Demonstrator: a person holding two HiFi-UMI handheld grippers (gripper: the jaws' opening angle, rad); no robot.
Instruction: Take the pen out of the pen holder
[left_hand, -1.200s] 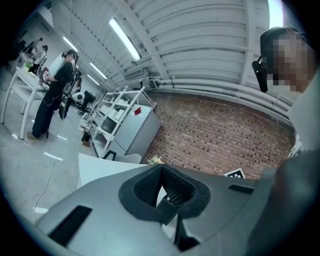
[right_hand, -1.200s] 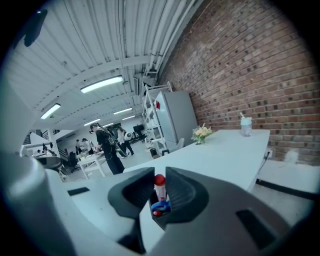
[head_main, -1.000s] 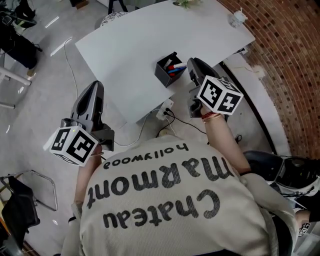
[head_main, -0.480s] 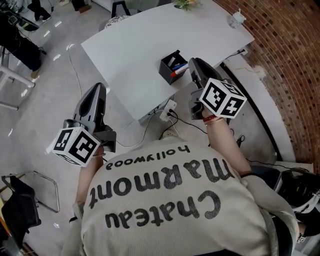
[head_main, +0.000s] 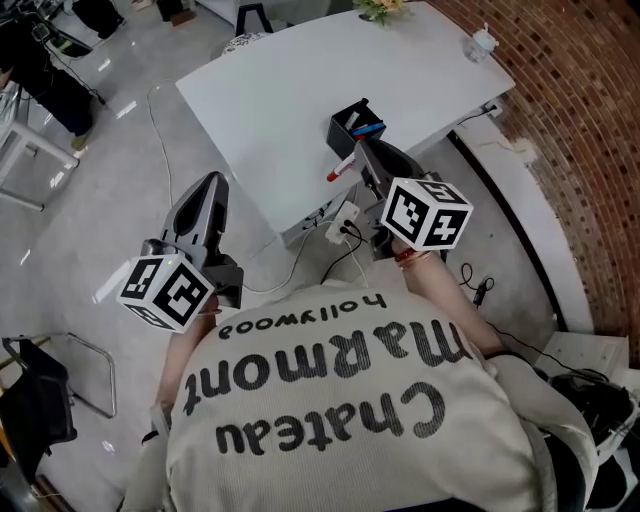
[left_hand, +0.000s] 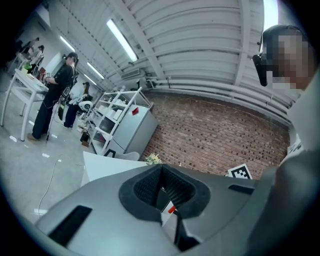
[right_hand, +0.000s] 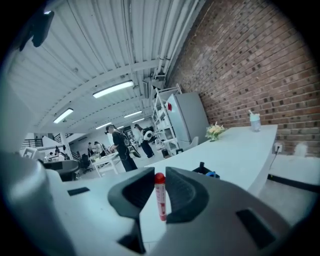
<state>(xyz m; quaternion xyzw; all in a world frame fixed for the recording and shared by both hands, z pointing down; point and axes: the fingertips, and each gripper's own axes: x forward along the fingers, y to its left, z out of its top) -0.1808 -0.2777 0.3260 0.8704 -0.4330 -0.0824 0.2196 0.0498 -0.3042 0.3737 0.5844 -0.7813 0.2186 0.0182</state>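
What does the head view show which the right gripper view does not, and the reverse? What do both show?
Only the head view: the left gripper, the person's lettered shirt and the power strip. Only the right gripper view: people standing far off and ceiling lights. Both: the red-capped pen between the right gripper's jaws, the black pen holder and the white table.

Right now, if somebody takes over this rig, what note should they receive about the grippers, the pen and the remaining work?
Right gripper: shut on the red-capped pen.
Left gripper: shut, empty, off the near edge of the white table.
Black pen holder: on the table, other pens inside.
Done: the pen is out of the holder, just beside it.
Left: probably only to set it down.
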